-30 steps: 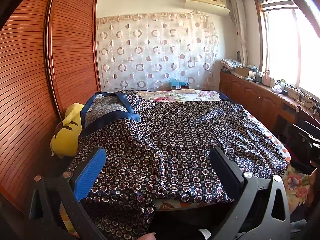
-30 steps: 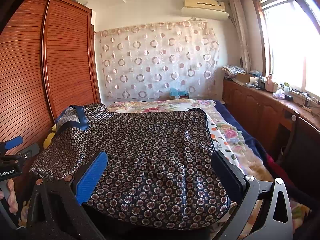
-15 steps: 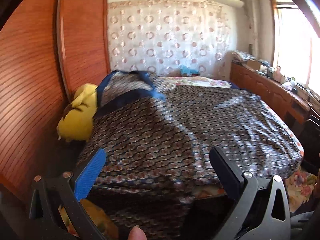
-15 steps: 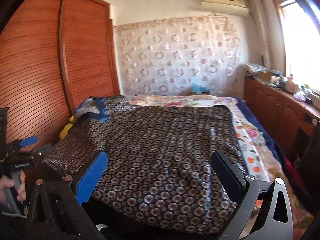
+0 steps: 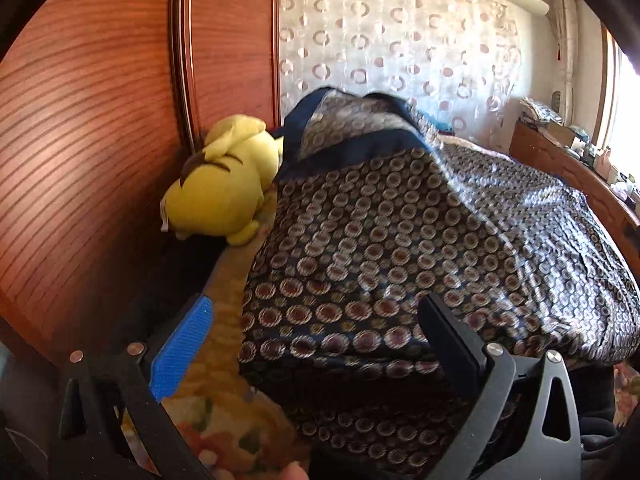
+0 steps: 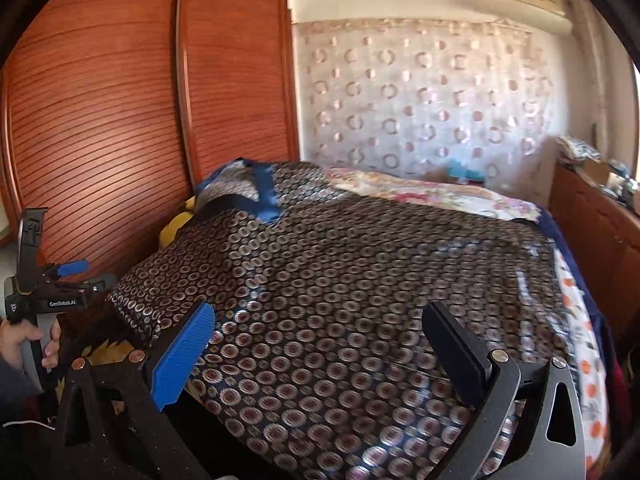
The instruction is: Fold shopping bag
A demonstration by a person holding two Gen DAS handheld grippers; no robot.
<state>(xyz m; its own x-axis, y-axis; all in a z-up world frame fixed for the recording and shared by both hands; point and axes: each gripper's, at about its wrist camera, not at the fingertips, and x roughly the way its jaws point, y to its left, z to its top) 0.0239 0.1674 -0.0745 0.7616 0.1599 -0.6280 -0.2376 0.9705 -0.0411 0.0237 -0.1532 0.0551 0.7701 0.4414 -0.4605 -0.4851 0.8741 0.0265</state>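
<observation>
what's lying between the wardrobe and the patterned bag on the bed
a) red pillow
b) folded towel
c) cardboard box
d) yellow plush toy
d: a yellow plush toy lies against the wooden wardrobe doors, beside the handle end of the shopping bag.

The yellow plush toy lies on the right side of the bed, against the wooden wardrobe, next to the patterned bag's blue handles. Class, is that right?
Not quite. The plush toy lies on the left side of the bed, not the right. The left wrist view shows it there against the wooden wardrobe, next to the blue handles of the patterned bag.
</observation>
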